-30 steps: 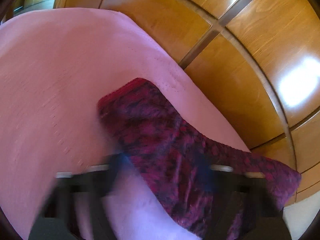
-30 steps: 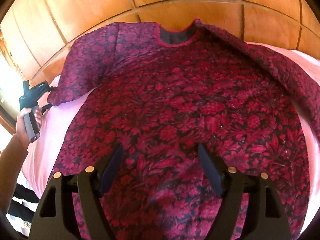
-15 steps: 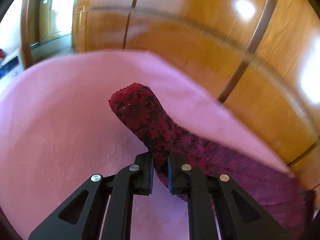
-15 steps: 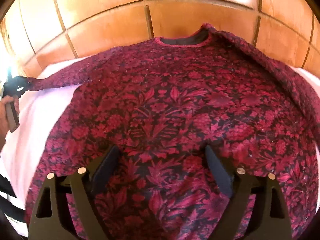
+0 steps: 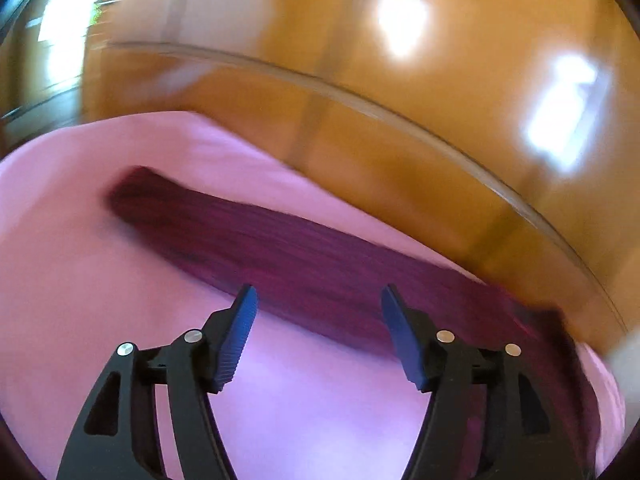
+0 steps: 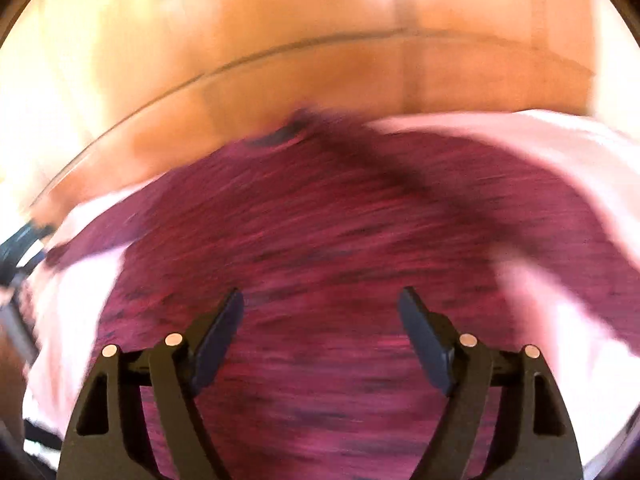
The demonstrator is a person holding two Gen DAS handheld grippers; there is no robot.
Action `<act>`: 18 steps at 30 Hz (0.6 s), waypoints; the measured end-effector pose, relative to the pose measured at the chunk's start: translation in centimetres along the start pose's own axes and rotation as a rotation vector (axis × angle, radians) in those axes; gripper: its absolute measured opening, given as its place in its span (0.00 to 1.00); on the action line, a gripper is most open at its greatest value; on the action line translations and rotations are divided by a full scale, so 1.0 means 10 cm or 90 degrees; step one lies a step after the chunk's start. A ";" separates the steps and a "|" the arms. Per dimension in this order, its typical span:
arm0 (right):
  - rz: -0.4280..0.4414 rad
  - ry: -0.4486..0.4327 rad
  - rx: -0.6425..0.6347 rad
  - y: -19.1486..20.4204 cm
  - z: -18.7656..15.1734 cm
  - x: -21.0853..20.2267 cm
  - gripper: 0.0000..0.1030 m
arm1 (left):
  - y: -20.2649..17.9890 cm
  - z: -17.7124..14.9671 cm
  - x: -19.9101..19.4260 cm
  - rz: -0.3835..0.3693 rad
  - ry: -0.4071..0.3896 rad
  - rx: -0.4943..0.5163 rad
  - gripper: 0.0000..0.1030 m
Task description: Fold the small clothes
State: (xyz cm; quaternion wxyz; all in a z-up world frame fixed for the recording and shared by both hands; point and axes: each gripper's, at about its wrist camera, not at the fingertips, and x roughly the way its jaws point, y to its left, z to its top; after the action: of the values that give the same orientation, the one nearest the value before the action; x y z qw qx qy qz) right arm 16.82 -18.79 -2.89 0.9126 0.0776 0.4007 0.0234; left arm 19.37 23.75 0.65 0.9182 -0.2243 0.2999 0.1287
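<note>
Lying on a pink sheet (image 5: 80,280), the maroon garment (image 6: 340,240) abuts wood panelling (image 5: 400,140). Left gripper (image 5: 316,300) opening, empty; right gripper (image 6: 320,300) closing from wide, gripping nothing.

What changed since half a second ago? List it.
The left gripper let go of the sleeve; its fingers are opening, nothing between them, and the sleeve lies stretched flat on the pink sheet. The right gripper is closing slightly, still empty above the top, which remains spread out.

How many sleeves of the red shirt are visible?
2. One sleeve lies stretched left on the pink sheet; the other sleeve lies folded across the shirt body.
</note>
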 end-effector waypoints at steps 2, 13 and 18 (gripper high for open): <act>-0.087 -0.021 0.019 -0.40 -0.02 -0.20 0.76 | -0.45 -0.27 -0.05 -0.066 0.031 0.065 0.62; -0.358 0.037 0.042 -1.95 -0.48 -0.09 0.55 | -1.73 -1.45 -0.16 -0.188 0.115 0.283 0.62; -0.353 -0.018 0.046 -2.04 -0.29 -0.28 0.13 | -1.66 -1.54 -0.02 -0.170 0.149 0.287 0.62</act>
State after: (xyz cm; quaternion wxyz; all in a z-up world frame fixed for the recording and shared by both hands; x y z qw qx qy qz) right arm 12.41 -38.88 -6.02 0.8863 -0.0022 0.3943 -0.2428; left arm 17.84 1.83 -4.73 0.9130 -0.0655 0.3923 -0.0903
